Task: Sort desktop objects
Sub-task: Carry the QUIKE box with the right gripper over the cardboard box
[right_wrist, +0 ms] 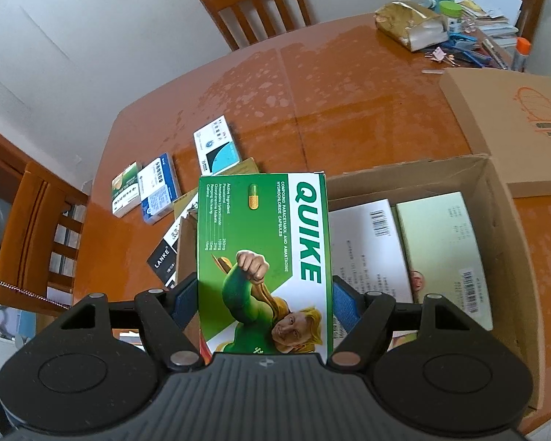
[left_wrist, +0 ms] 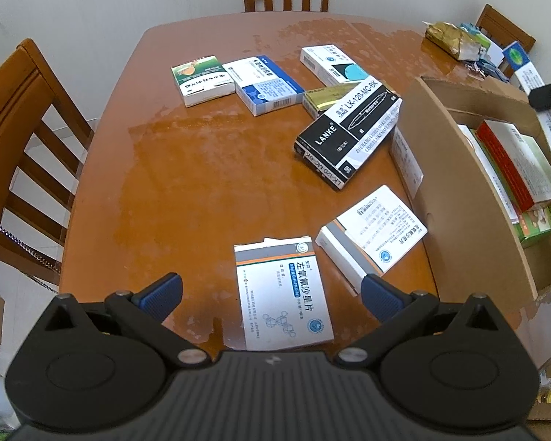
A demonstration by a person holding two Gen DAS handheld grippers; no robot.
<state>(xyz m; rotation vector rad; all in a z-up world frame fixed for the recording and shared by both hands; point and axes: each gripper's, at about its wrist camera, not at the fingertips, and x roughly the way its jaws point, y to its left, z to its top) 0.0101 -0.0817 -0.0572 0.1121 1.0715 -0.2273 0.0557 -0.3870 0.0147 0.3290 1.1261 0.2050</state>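
Over tabletop (left_wrist: pixel 158 169), left claw (left_wrist: pixel 272 296) spread wide, empty, poised above white medicine box (left_wrist: pixel 283 294), likely to straddle it. Loose boxes scattered mid-table, LANKE pen box (left_wrist: pixel 345 132) among them. Right claw (right_wrist: pixel 264 301) clamps green QUIKE box (right_wrist: pixel 264 250) flat-faced above cardboard carton (right_wrist: pixel 503 257), apparently for stacking beside packs inside; depth unclear.

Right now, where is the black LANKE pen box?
In the left wrist view the LANKE pen box lies on the table, right of centre, leaning on a gold box, beside the cardboard box.
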